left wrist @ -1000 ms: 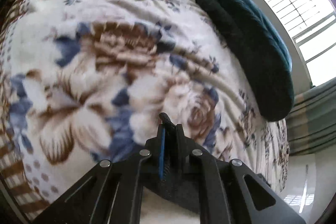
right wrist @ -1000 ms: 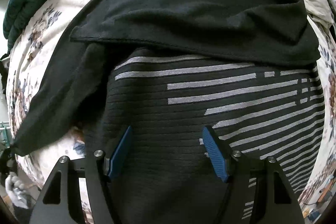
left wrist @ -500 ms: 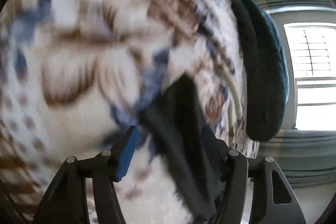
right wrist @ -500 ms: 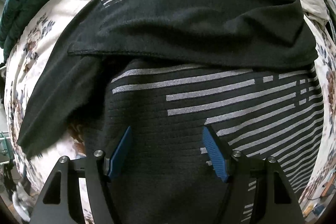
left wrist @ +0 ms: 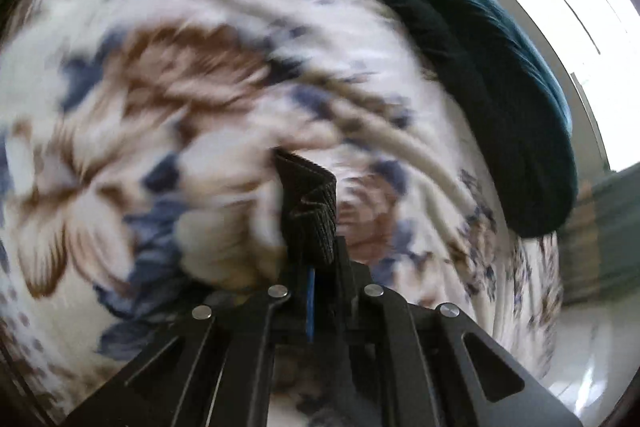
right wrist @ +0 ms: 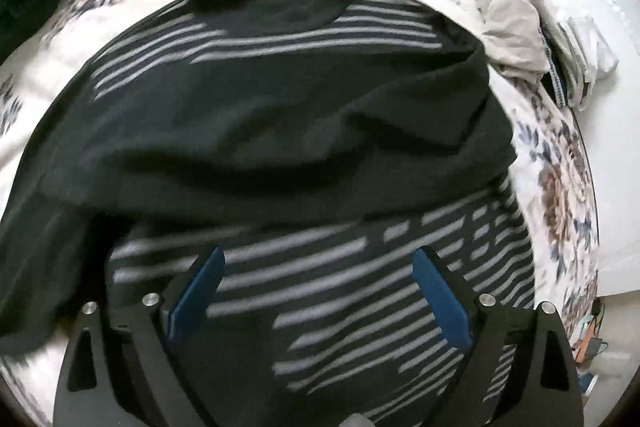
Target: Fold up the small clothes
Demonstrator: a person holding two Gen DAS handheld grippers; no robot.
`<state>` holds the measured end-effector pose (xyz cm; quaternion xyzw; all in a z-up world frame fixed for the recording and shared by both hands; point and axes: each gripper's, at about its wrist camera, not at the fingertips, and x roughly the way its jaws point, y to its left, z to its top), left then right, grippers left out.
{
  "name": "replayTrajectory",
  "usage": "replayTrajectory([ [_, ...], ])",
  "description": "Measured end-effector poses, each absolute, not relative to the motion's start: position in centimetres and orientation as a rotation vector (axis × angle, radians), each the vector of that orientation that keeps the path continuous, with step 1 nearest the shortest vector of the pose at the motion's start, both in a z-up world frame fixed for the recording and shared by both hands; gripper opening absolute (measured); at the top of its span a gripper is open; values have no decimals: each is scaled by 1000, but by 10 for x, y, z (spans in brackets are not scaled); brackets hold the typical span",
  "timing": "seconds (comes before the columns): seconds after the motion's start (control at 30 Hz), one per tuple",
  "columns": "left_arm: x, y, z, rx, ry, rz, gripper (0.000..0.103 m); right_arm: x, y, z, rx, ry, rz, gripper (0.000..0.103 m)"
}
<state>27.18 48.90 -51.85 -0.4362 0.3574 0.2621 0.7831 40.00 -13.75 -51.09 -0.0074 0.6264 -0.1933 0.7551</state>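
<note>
While your left gripper point(left wrist: 316, 259) is clamped on a ribbed black cuff point(left wrist: 308, 203) above the floral blanket point(left wrist: 160, 115), your right gripper point(right wrist: 320, 291) hovers with jaws spread over the black striped sweater point(right wrist: 280, 131), which lies flat, one sleeve folded across its chest

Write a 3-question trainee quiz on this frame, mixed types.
1. True or false: the left hand-held gripper is shut on a ribbed sweater cuff.
2. Multiple choice: the right hand-held gripper is A) shut on the collar, B) open above the striped sweater, C) out of view.
3. Fill in: the sweater lies on a ____-print blanket.

Key: 1 true; 2 B; 3 floral.
</note>
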Motion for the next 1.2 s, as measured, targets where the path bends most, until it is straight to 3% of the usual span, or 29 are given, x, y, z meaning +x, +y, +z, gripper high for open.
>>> replayTrajectory([
  [0.17,318,418,-454,-738,786,438,5,422,-169,-514,-19,1339,-410,96],
  [0.33,390,281,-416,-569,851,181,5,418,-221,-520,169,1370,-341,96],
  [0.7,482,-88,-428,-460,998,-338,6,405,-352,-507,362,1386,-358,96],
  [0.83,485,-157,-428,-392,1035,-366,10,408,-393,-499,330,1389,-339,96],
  [0.87,485,-166,-425,-375,1023,-364,16,408,-403,-497,323,1392,-330,96],
  [0.93,483,-167,-417,-345,985,-364,48,407,-424,-495,322,1402,-317,96],
  [0.97,481,-167,-415,-325,974,-358,81,405,-434,-494,335,1408,-308,96],
  [1.0,478,-162,-413,-300,962,-343,93,402,-443,-491,360,1409,-295,96],
  [1.2,442,-45,-417,-279,850,-29,93,413,-461,-467,545,1354,-164,96],
])
